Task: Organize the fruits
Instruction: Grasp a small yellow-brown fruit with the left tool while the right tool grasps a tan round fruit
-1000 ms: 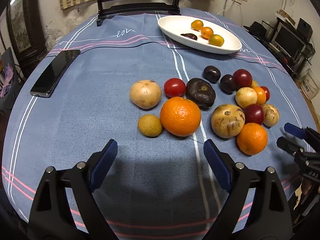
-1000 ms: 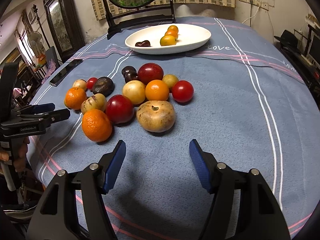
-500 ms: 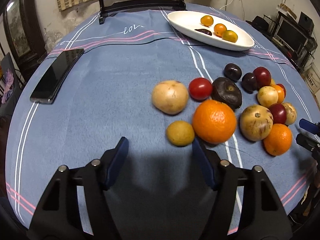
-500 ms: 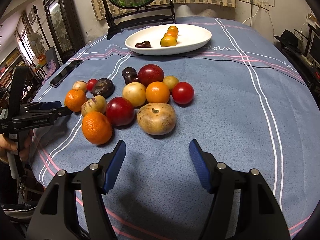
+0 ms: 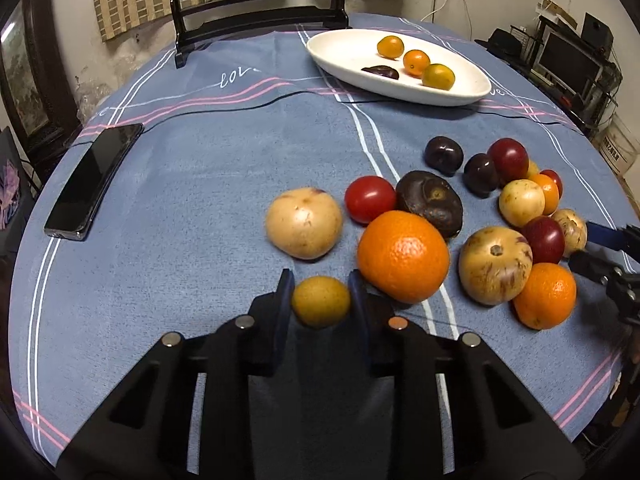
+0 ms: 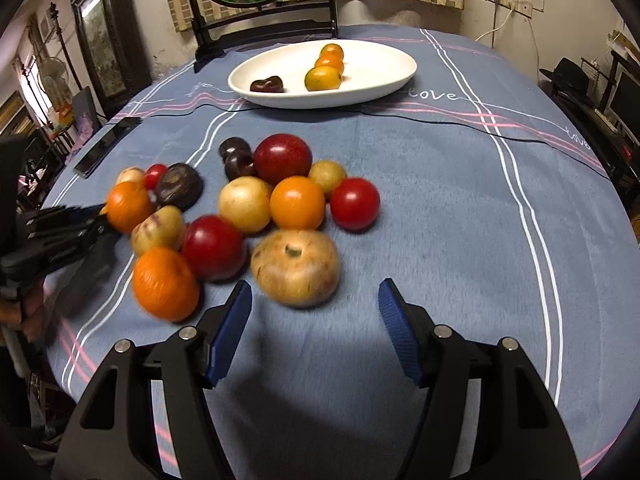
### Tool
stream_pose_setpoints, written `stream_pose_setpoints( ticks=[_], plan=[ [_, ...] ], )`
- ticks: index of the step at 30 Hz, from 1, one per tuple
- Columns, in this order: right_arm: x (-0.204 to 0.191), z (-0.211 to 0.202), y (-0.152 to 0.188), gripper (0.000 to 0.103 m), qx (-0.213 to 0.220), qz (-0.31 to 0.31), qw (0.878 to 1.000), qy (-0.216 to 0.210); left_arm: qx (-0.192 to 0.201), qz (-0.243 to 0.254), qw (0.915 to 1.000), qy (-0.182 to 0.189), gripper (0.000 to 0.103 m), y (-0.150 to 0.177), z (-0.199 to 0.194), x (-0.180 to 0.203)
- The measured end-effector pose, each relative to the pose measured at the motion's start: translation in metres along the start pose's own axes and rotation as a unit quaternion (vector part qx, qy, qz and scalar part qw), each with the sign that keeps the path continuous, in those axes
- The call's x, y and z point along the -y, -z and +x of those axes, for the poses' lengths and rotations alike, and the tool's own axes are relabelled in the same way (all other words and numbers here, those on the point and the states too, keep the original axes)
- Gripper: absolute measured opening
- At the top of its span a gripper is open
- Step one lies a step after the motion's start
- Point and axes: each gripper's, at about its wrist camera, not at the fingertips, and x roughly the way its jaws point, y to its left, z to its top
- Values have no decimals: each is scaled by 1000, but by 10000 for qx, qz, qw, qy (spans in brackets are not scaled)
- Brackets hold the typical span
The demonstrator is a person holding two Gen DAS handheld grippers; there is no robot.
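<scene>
My left gripper [image 5: 320,278] is shut on a small yellow-brown fruit [image 5: 320,302] that sits on the blue tablecloth, its pads pressing both sides. A big orange [image 5: 402,256] lies just right of it and a pale round fruit [image 5: 304,222] just behind. My right gripper [image 6: 314,292] stands open with nothing between its fingers, just in front of a large tan fruit [image 6: 296,266] at the near edge of the fruit heap. The white oval plate [image 5: 340,54] at the back holds three small oranges and a dark fruit.
A black phone [image 5: 94,176] lies at the table's left edge. A dark mirror stand [image 5: 260,12] rises behind the plate. Red, purple, orange and tan fruits crowd the middle of the cloth [image 6: 460,220]. Furniture and a monitor stand beyond the table on the right.
My left gripper moved forward onto the small yellow-brown fruit and its jaws came shut on it. The right gripper edged closer to the large tan fruit, its jaws unchanged.
</scene>
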Motion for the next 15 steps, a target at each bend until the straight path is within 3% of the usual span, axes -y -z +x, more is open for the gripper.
stream_pose_setpoints(
  ticks=[4, 8, 15],
  plan=[
    [-5, 14, -8, 64, -138, -19, 9999, 2, -181, -214, 9995, 112, 28, -5, 2, -5],
    [-8, 15, -8, 47, -61, -71, 10000, -19, -94, -65, 9999, 31, 29, -1, 2, -1],
    [-6, 12, -6, 46, 20, 4, 10000, -91, 75, -126, 9999, 28, 29, 4, 0, -2]
  ],
)
